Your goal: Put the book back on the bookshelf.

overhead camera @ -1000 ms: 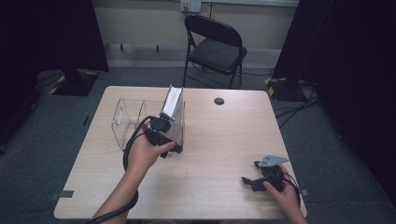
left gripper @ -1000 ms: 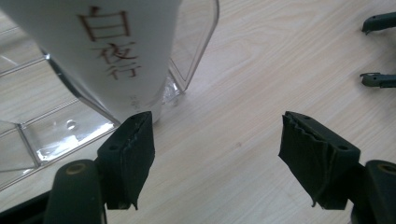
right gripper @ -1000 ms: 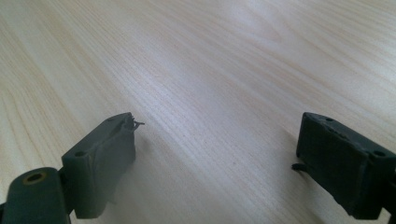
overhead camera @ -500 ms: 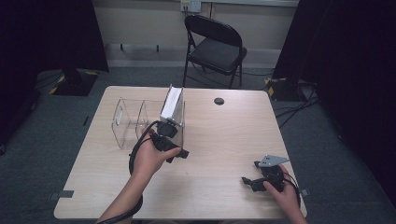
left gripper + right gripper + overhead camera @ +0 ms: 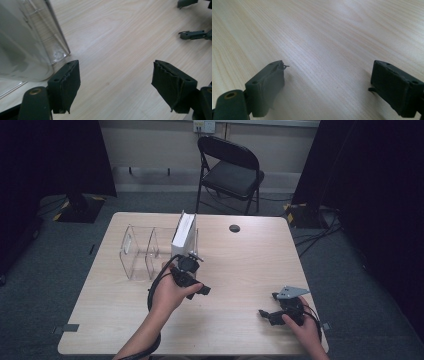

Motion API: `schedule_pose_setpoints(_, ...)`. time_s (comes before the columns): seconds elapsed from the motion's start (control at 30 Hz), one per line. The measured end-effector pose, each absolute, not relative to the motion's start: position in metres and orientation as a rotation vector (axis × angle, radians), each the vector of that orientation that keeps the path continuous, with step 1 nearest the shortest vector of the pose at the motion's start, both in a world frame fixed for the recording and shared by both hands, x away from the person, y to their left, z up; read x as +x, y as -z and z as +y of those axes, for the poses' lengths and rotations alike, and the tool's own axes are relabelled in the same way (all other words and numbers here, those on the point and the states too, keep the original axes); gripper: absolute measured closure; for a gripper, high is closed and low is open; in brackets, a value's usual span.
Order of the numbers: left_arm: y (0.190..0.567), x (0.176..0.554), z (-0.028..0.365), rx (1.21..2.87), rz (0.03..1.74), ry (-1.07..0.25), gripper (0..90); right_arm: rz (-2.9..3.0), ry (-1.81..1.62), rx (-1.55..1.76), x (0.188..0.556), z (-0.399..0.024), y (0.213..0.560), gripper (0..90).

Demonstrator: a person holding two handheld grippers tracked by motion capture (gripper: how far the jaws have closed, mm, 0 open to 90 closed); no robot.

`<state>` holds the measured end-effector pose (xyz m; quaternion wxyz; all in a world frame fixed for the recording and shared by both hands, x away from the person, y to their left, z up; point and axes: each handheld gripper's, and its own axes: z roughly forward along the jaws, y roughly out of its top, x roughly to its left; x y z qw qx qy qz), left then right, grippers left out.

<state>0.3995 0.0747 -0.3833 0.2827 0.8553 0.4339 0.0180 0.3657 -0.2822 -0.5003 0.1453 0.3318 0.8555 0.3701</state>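
My left claw [image 5: 200,287] hangs spread and empty, its jaws having just been opening, beside the white book [image 5: 183,236] standing upright in the clear rack [image 5: 137,254]. Right claw [image 5: 267,314] rests spread, empty. I'd best draw back level, clear of the rack's wall

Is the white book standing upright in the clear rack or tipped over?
Upright: the white book stands on edge in the clear plastic rack's right-hand slot.

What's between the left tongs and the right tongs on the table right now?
Nothing: bare table separates the left tongs from the right tongs, as the high view shows.
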Motion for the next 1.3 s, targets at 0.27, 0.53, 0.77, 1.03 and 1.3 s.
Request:
schedule_pose_setpoints(0.27, 0.391, 0.396, 0.067, 2.300, 1.139, -0.031, 21.4, 2.464, -1.066, 0.957, 0.366, -0.282, 0.500, 10.9)
schedule_pose_setpoints(0.53, 0.401, 0.393, 0.062, 2.295, 1.135, -0.015, 21.4, 2.464, -1.066, 0.958, 0.366, -0.282, 0.500, 10.9)
schedule_pose_setpoints(0.77, 0.410, 0.391, 0.057, 2.285, 1.131, 0.010, 21.4, 2.464, -1.066, 0.957, 0.366, -0.282, 0.500, 10.9)
schedule_pose_setpoints(1.03, 0.421, 0.390, 0.052, 2.310, 1.105, 0.023, 21.4, 2.465, -1.066, 0.956, 0.366, -0.282, 0.500, 10.9)
schedule_pose_setpoints(1.3, 0.432, 0.389, 0.046, 2.309, 1.109, 0.033, 21.4, 2.465, -1.066, 0.956, 0.366, -0.282, 0.500, 10.9)
